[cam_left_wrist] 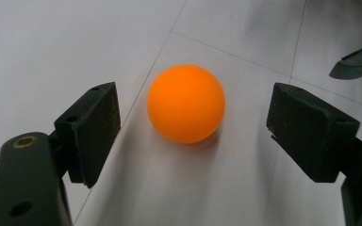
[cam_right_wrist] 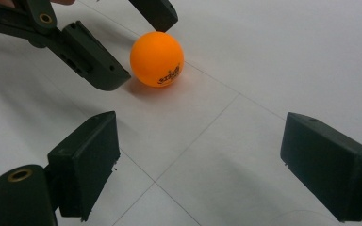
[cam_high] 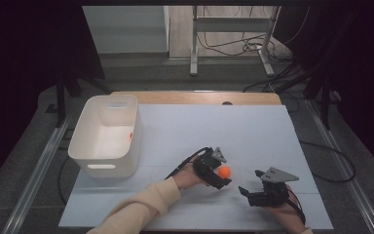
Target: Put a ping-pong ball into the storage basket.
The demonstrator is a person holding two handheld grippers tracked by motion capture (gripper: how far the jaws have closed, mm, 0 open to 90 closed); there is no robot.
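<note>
An orange ball point(cam_high: 224, 171) rests on the white table sheet, near the front middle. My left gripper point(cam_high: 222, 171) is open, with one jaw on each side of the ball point(cam_left_wrist: 186, 103), and neither pad touches it. My right gripper point(cam_high: 247, 190) is open too, a short way to the right of the ball and nearer the front edge, with nothing between its jaws. Ahead of the right gripper point(cam_right_wrist: 198, 155) lies the ball point(cam_right_wrist: 157, 52), with small printing on it, between the left gripper's jaws.
A white plastic bin point(cam_high: 106, 134) with handle slots stands at the table's left side. The white sheet point(cam_high: 253, 131) covers most of the wooden table. Beyond the far edge stand a metal frame and cables on the floor.
</note>
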